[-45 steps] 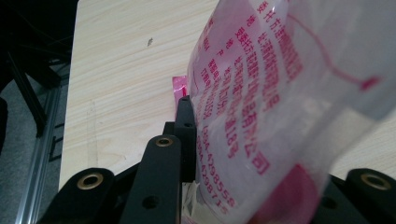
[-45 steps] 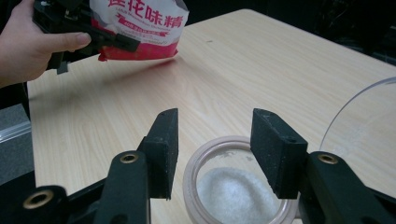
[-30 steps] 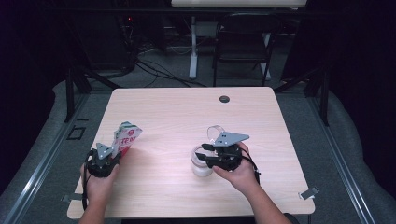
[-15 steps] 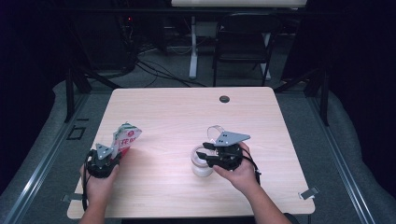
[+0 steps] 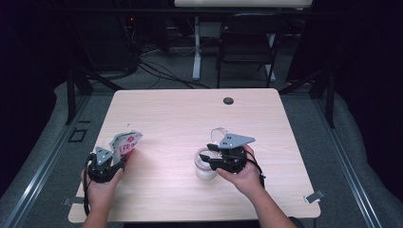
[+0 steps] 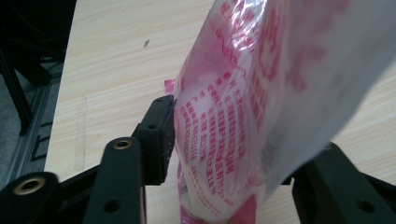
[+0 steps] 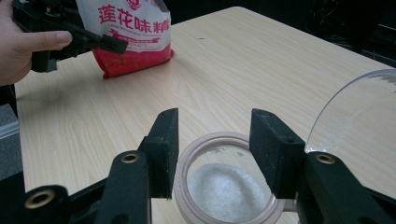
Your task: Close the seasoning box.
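A pink and white printed bag [image 5: 124,144] stands on the table's left front, leaning right. My left gripper [image 5: 116,159] straddles it. Its jaws have just been opening; the bag [image 6: 261,107] bulges between them, the left pad [image 6: 161,135] just touches its side, and the right pad is hidden. A jar [image 5: 205,167] of white granules [image 7: 224,191] stands at front centre with its clear lid [image 7: 359,116] flipped up. My right gripper [image 7: 214,116] sits over the jar's rim [image 7: 184,163]; its jaws have just been opening, with one pad on each side and neither pressing.
The wooden table [image 5: 190,114] has a round cable hole [image 5: 228,100] near its far edge. A folding chair [image 5: 247,47] and cables stand on the floor beyond it. In the right gripper view, the person's other hand [image 7: 23,46] holds the left gripper by the bag [image 7: 135,32].
Both hands, the bag and the jar keep their places. Any widening of the jaws is too small to make out in the high view.
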A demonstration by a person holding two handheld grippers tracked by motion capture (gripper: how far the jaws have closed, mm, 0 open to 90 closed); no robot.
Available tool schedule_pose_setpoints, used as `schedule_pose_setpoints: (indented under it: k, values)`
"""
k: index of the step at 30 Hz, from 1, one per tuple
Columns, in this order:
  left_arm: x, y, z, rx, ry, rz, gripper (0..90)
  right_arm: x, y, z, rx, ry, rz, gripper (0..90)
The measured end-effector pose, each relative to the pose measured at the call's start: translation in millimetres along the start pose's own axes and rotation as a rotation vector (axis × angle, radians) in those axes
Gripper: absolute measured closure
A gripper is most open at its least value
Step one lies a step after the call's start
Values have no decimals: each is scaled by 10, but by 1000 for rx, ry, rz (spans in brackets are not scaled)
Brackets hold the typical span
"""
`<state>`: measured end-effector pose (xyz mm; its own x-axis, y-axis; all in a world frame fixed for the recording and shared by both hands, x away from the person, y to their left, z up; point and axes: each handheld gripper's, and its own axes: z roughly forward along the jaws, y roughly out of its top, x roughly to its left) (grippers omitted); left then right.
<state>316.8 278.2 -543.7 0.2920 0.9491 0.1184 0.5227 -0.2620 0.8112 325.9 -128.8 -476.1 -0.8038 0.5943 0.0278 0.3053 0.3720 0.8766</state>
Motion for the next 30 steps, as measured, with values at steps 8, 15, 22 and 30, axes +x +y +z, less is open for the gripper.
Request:
schedule_pose_setpoints:
  k: [8, 15, 22, 30]
  values:
    - [8, -3, -20, -17, 0, -9, 468, -6, -1, 0, 2, -5, 2, 521]
    - [-2, 3, -53, -37, -28, -33, 477, -9, -5, -2, -4, -10, 8, 520]
    - [-54, 20, -115, -66, -71, -36, 473, -20, -8, -2, -10, -14, 10, 517]
    - [-158, 50, -142, -79, -101, 0, 447, -19, -7, -10, -14, -15, 9, 517]
